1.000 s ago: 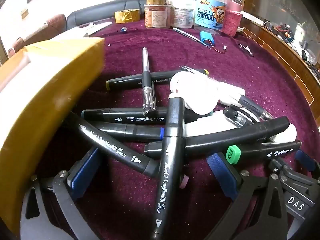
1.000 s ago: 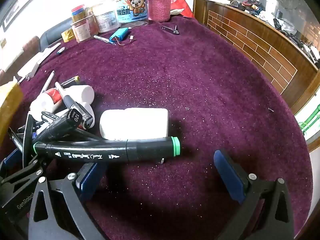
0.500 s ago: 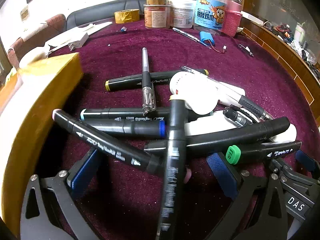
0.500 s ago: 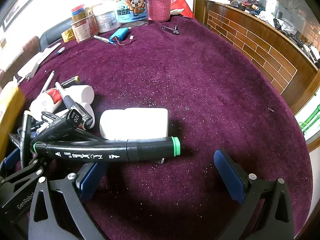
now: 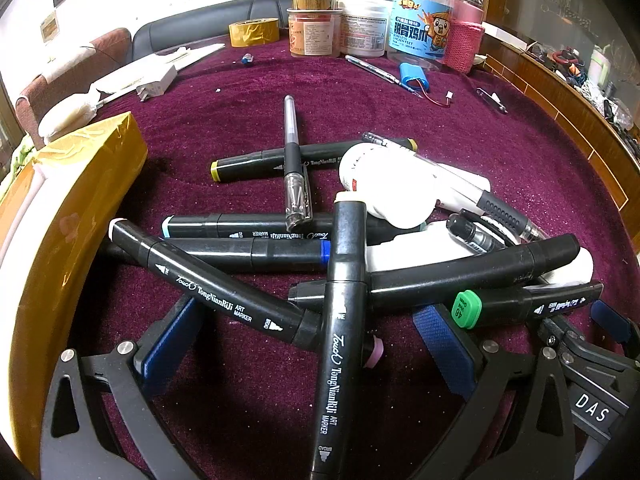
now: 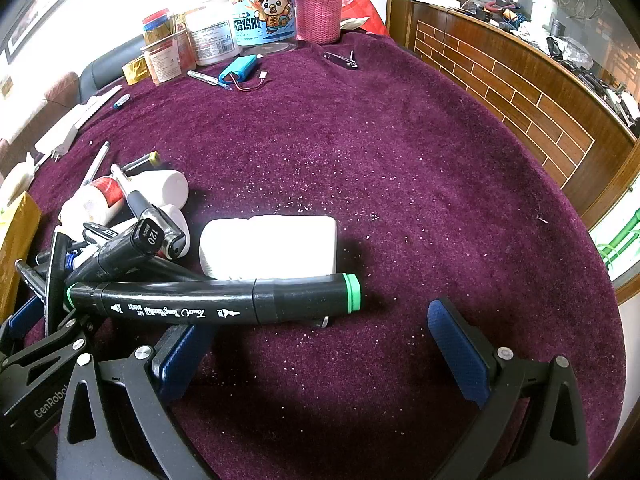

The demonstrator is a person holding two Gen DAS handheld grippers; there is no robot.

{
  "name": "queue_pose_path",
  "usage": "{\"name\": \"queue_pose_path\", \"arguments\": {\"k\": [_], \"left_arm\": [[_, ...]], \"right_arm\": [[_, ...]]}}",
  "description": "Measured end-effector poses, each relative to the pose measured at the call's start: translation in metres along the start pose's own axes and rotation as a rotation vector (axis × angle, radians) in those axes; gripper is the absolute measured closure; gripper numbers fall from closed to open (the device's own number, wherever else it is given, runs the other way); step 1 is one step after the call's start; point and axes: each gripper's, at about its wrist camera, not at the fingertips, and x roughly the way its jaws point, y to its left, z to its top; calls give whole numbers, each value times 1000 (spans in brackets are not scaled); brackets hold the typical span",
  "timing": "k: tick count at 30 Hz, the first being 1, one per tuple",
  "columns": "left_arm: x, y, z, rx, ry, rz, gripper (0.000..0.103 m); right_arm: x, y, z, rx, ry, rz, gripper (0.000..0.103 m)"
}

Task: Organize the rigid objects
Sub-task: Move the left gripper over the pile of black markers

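— While our left gripper (image 5: 312,344) hangs with jaws spread wide over the marker pile (image 5: 344,264) on the table (image 5: 520,152), nothing is grasped.
— Our right gripper (image 6: 320,344) gapes too, near the green-capped marker (image 6: 216,300).

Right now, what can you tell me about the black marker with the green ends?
The green-ended marker is a fat black art marker, plastic by its look, with a bright green band on each end and white printing along its barrel. It lies flat on the purple cloth, crosswise before the open right gripper. Its far side lies along a white box, though contact is unclear. Its left end, marked 48, lies against the marker pile.
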Motion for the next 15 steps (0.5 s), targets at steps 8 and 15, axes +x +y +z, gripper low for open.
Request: {"name": "queue_pose_path", "arguments": {"k": [8,15], "left_arm": [[0,1,0,-4,-2,2,0],[0,1,0,-4,-2,2,0]], "right_arm": [[1,0,1,16,-2,-5,1],[1,0,0,16,-2,-5,1]]}}
